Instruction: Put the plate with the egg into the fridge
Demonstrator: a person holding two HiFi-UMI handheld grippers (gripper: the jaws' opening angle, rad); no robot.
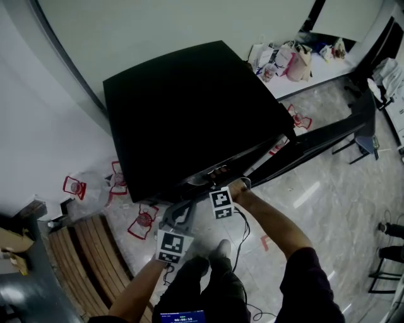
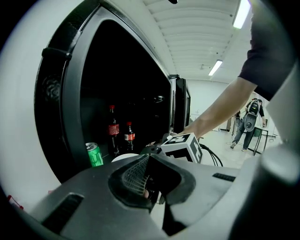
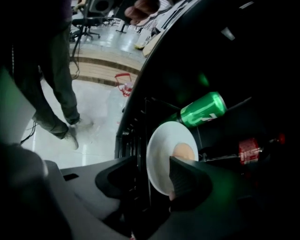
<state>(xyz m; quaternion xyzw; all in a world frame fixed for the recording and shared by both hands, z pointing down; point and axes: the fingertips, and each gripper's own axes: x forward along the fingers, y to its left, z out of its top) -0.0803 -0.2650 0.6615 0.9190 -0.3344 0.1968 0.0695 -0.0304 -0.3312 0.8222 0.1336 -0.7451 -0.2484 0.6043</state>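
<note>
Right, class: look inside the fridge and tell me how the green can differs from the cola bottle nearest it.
The green can is short and straight-sided; the cola bottle is taller with a narrow neck. The can is bright green; the bottle is dark with a red label and red cap. Both stand upright inside the fridge.

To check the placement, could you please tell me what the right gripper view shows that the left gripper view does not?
Only the right gripper view shows the egg on the white plate, between the open right tongs, and a wooden bench on the floor. Only the left gripper view shows the right tongs' marker cube, the person's forearm and ceiling lights. Both show the green can, the plate and a red-labelled bottle inside the dark fridge.
</note>
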